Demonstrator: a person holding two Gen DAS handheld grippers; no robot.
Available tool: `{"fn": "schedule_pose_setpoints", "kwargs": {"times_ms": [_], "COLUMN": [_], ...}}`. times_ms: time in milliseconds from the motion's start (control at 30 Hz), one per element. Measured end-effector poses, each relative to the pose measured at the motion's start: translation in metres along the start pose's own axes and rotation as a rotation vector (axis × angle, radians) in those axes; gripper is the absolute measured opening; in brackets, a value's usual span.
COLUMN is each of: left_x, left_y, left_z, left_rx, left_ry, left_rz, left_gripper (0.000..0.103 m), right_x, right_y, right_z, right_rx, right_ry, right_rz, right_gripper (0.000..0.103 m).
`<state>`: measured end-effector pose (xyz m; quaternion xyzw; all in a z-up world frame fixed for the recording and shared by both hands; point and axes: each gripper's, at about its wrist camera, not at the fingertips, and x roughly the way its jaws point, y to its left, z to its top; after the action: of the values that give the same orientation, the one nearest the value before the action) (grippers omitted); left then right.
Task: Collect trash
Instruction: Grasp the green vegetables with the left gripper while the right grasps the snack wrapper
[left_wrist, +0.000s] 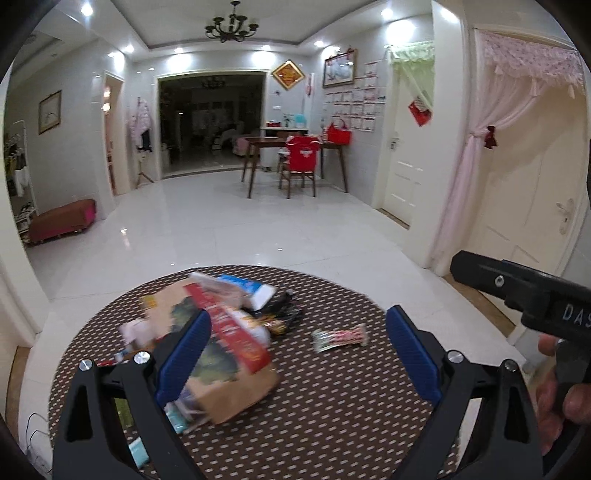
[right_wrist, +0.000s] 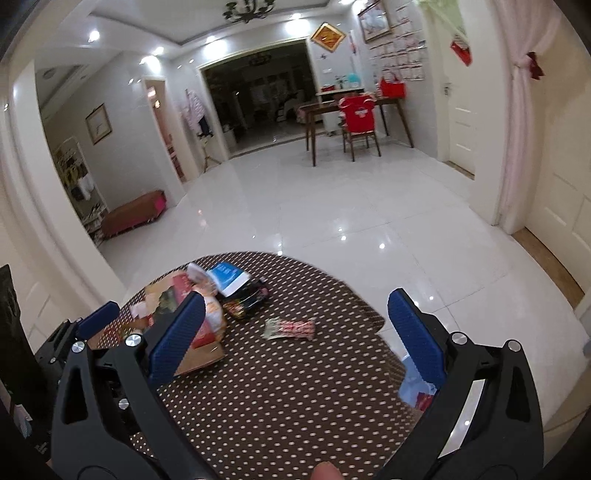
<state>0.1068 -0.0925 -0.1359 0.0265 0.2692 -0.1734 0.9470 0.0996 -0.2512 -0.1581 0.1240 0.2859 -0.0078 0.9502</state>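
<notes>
Blue ribbed pads of left gripper (left_wrist: 299, 354) spread wide, nothing held; right gripper (right_wrist: 291, 343) likewise wide, empty. Both hover over round brown table with white dotted cloth (left_wrist: 332, 417).

Small red-and-white striped snack wrapper (left_wrist: 340, 338) lies flat, long axis left-right, ahead of both tools, apart from pile. Right gripper looks nearer, judged.

Brown paper bag on its side (left_wrist: 225, 384), far left: red carton (left_wrist: 229, 328), white-blue box (left_wrist: 251, 290), dark wrappers (left_wrist: 284, 314) spilling from it.

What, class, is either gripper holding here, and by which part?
Nothing. The left gripper and right gripper are both open above the round table; the trash pile lies untouched.
</notes>
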Motion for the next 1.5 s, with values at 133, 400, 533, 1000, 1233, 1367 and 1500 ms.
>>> {"fn": "schedule_pose_setpoints", "kwargs": {"times_ms": [133,400,533,1000,1233,1367,1500], "left_x": [-0.009,-0.012,-0.001,0.072,0.065,0.051,0.035], "left_y": [0.028,0.09,0.126,0.174,0.174,0.169,0.162], "left_z": [-0.011,-0.045,-0.065,-0.082,-0.083,-0.081,-0.075], "left_rx": [-0.018,-0.081,-0.131,-0.142,-0.169,-0.172,-0.17], "left_ry": [-0.006,0.021,0.08,0.26,0.243,0.224,0.191], "left_rz": [0.049,0.213,0.28,0.249,0.241,0.245,0.243], "left_gripper": [0.094,0.093,0.093,0.036,0.017,0.016,0.016], "right_x": [0.012,0.05,0.065,0.137,0.186,0.188,0.181], "right_y": [0.019,0.029,0.027,0.015,0.012,0.016,0.012], "right_z": [-0.007,-0.027,-0.035,-0.057,-0.066,-0.064,-0.066], "right_rx": [-0.027,-0.076,-0.078,-0.102,-0.137,-0.166,-0.151], "right_ry": [0.025,0.109,0.151,0.296,0.357,0.338,0.348], "right_rz": [0.018,0.007,0.013,-0.009,-0.003,0.002,0.026], "right_gripper": [0.097,0.097,0.097,0.097,0.074,0.043,0.022]}}
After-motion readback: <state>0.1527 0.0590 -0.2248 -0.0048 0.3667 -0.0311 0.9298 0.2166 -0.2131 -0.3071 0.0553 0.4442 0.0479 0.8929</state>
